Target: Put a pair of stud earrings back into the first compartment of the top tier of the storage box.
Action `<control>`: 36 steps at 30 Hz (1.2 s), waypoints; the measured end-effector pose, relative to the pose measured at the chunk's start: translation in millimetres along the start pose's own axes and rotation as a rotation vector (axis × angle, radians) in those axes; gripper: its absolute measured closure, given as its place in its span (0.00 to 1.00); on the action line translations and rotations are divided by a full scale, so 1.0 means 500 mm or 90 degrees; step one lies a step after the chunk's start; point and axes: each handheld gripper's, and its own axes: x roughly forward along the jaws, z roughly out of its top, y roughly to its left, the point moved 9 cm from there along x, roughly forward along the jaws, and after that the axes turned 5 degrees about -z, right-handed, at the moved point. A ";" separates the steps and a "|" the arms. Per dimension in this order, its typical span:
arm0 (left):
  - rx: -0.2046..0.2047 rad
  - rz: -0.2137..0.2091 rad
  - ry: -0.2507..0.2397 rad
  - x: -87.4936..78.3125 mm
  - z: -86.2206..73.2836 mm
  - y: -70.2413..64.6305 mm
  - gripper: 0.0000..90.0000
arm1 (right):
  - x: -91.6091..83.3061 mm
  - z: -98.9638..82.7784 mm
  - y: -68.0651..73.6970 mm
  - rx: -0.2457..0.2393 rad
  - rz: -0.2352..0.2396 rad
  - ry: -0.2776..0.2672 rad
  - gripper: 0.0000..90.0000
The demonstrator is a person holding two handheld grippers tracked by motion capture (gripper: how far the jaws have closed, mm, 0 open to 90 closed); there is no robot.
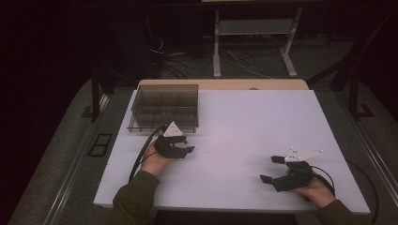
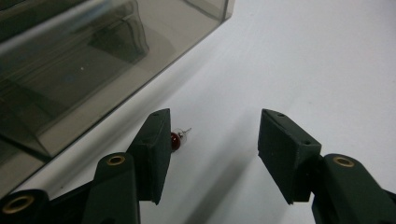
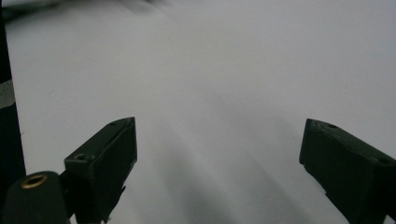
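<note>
A tiny red bulb-like part [image 2: 176, 140] with thin wire leads lies on the white table [image 1: 253, 122], close to a smoky see-through compartment box [image 1: 164, 105]. In the left gripper view my left gripper [image 2: 215, 123] is open. The red part sits right at the tip of its left jaw and is partly hidden behind it, and the right jaw stands well clear. From above, the left gripper [image 1: 186, 144] is just in front of the box's near right corner. My right gripper [image 1: 268, 168] rests near the table's front right. It is open wide [image 3: 217, 128] over bare table.
The box wall [image 2: 70, 70] rises close on the left of the left jaws. Beyond the table's far edge stand a metal frame [image 1: 253, 42] and loose cables on the floor. A black post [image 1: 95, 93] stands off the table's left side.
</note>
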 end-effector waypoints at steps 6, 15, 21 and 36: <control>0.010 0.015 0.013 0.014 -0.005 0.001 0.43 | 0.000 0.000 0.000 0.000 0.001 0.000 0.12; 0.010 0.024 0.012 0.024 -0.003 0.002 0.44 | 0.001 0.000 0.001 -0.001 0.001 0.001 0.12; 0.010 0.013 0.022 0.025 -0.006 -0.003 0.55 | 0.000 0.000 0.000 -0.001 0.000 0.000 0.12; -0.020 -0.005 0.036 0.006 -0.020 0.003 0.79 | -0.002 0.000 0.000 0.001 0.000 -0.001 0.12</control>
